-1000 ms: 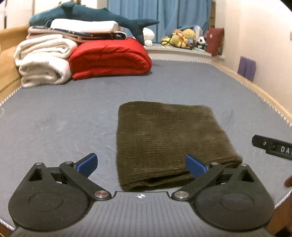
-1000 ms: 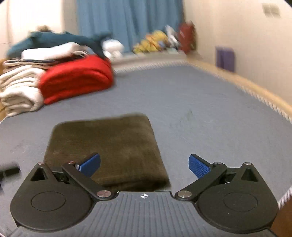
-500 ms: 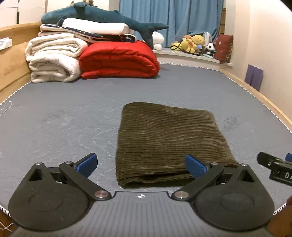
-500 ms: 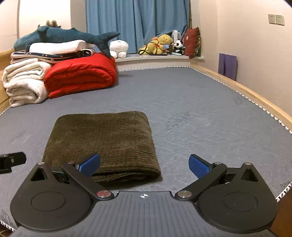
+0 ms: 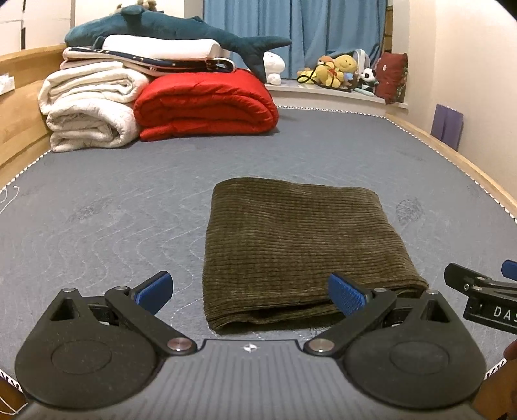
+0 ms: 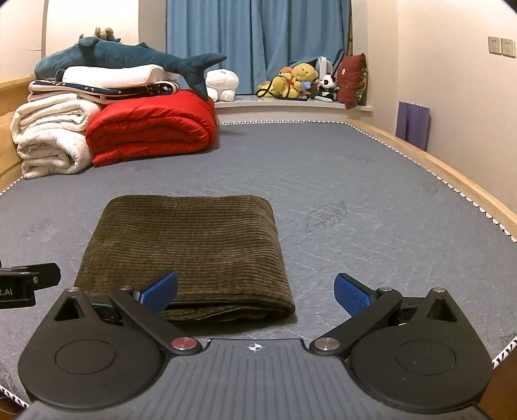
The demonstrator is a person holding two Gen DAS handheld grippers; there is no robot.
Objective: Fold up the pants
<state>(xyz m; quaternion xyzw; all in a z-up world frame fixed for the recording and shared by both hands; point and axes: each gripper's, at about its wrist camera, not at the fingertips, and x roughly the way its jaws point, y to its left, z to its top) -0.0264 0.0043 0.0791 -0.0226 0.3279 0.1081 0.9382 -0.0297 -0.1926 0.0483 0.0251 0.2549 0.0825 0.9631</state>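
The olive-brown corduroy pants (image 5: 297, 245) lie folded into a flat rectangle on the grey mattress (image 5: 113, 200); they also show in the right wrist view (image 6: 187, 248). My left gripper (image 5: 250, 292) is open and empty, just in front of the pants' near left edge. My right gripper (image 6: 255, 292) is open and empty, in front of the pants' near right corner. Each gripper's tip shows at the edge of the other's view: the right gripper (image 5: 484, 297) and the left gripper (image 6: 22, 284).
Folded white blankets (image 5: 87, 106), a red duvet (image 5: 206, 103) and a plush shark (image 5: 174, 29) are stacked at the far left. Stuffed toys (image 5: 339, 72) sit on the window ledge. A wooden bed frame (image 5: 468, 168) edges the mattress on the right.
Both grippers have pulled back slightly and levelled out; the views have steadied. The pants have not moved. Both grippers stayed open.
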